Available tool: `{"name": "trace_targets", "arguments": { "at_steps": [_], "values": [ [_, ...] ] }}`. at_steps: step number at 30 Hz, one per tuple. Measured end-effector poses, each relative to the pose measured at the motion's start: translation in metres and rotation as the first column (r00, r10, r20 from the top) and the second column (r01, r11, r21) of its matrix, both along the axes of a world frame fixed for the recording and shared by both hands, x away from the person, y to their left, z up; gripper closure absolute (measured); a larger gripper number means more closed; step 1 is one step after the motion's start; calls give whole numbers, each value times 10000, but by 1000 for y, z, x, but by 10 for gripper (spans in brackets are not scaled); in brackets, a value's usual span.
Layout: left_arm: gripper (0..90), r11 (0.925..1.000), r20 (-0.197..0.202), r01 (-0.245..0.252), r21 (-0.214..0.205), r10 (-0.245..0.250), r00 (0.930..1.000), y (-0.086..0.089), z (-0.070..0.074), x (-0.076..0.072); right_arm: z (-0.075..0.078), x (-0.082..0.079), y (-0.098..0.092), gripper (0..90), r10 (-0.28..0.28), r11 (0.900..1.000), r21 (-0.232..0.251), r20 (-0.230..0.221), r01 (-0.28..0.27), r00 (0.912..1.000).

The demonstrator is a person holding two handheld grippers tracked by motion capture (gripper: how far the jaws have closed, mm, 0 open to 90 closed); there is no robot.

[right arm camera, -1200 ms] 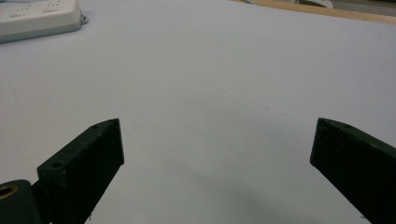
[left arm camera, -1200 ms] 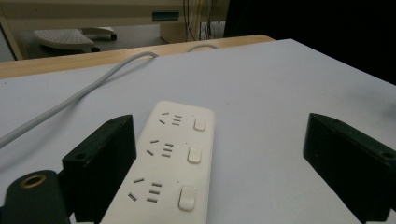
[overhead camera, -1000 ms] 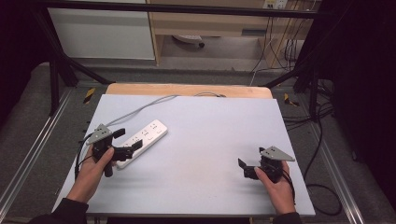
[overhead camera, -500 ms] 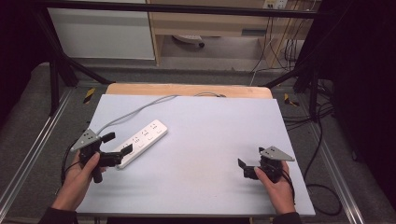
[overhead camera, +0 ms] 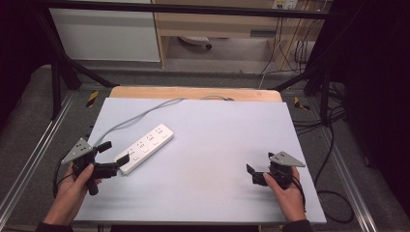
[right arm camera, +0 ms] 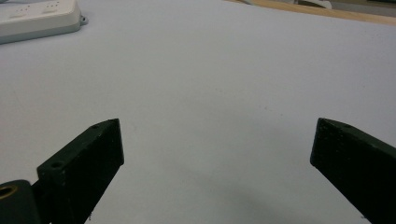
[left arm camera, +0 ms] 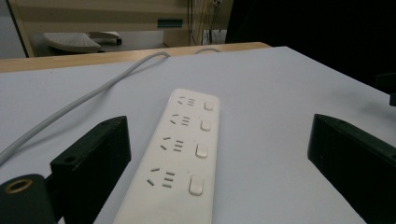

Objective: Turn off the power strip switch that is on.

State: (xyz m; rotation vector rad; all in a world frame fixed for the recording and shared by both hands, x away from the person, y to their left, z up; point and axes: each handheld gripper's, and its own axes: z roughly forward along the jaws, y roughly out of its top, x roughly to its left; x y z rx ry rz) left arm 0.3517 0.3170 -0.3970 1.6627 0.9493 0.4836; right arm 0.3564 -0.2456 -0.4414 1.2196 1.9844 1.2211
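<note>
Reaching for the white power strip [overhead camera: 143, 148] with the left gripper [overhead camera: 112, 153].
Its jaws stand wide apart with the strip's near end lying between them, not yet touched; the strip looks hard, smooth and light, so pinching its long sides should work. The right gripper [overhead camera: 251, 173], far off, gapes over bare table [overhead camera: 212, 130].

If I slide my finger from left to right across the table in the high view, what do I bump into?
Left claw → white power strip → a bare stretch of the table → right claw.
</note>
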Motion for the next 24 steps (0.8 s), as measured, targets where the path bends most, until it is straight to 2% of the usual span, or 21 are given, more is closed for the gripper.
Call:
{"name": "trace_targets", "arguments": {
  "at_steps": [12,18,20,21,24],
  "values": [
    [64,9996,13,-221,155,221,9998,27,-14,-15,1,-1,-1,31,-18,10000,45,22,17,10000],
    [67,9980,-517,23,631,9,9987,38,-36,-27,0,0,-1,29,-57,10000,32,-15,57,10000],
    [66,9969,-578,91,787,-46,9983,40,-39,-29,0,0,-1,28,-70,10000,-13,-37,70,10000],
    [66,9968,-525,67,802,-25,9986,40,-38,-30,-1,0,-1,26,-58,10000,-62,-39,58,10000],
    [65,9988,-424,-126,471,146,9990,40,-35,-28,-5,1,-1,23,-186,9997,-178,-384,180,9991]
  ]
}}
